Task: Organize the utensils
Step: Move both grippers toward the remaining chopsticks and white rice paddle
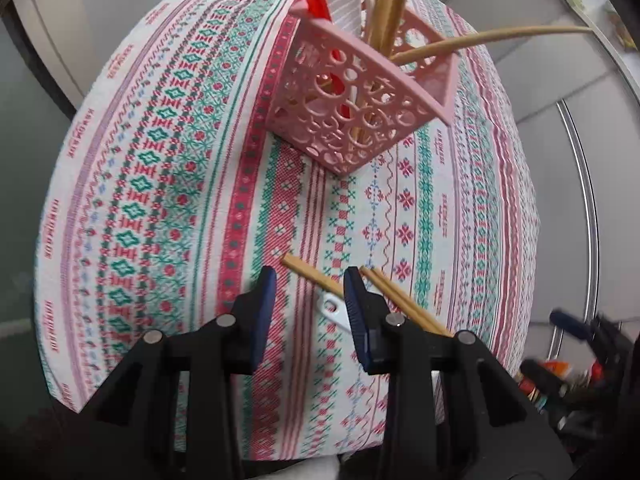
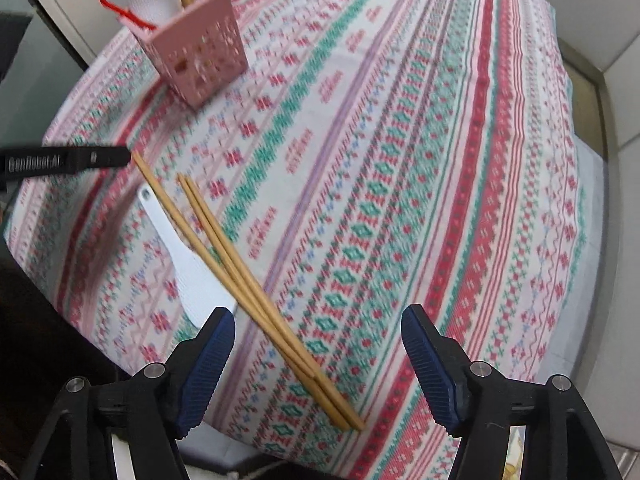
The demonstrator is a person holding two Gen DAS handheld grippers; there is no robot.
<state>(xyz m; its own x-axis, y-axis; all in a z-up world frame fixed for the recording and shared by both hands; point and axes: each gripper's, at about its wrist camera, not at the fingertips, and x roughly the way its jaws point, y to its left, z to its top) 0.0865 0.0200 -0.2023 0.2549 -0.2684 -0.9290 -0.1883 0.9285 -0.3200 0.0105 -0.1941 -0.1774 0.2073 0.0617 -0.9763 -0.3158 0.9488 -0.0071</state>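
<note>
My right claw (image 2: 318,364) hangs wide and empty over the near ends of the chopsticks (image 2: 240,276), which run slantwise away toward the pink basket (image 2: 200,56), while my left claw (image 1: 310,300), narrowed on nothing, hides part of the white spoon (image 2: 192,268).

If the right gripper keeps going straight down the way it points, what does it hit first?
Most likely the chopsticks: they lie on the tablecloth and run through the gap of the open right gripper, nearer its left finger. The white spatula lies just outside that finger. Depth is hard to judge.
</note>
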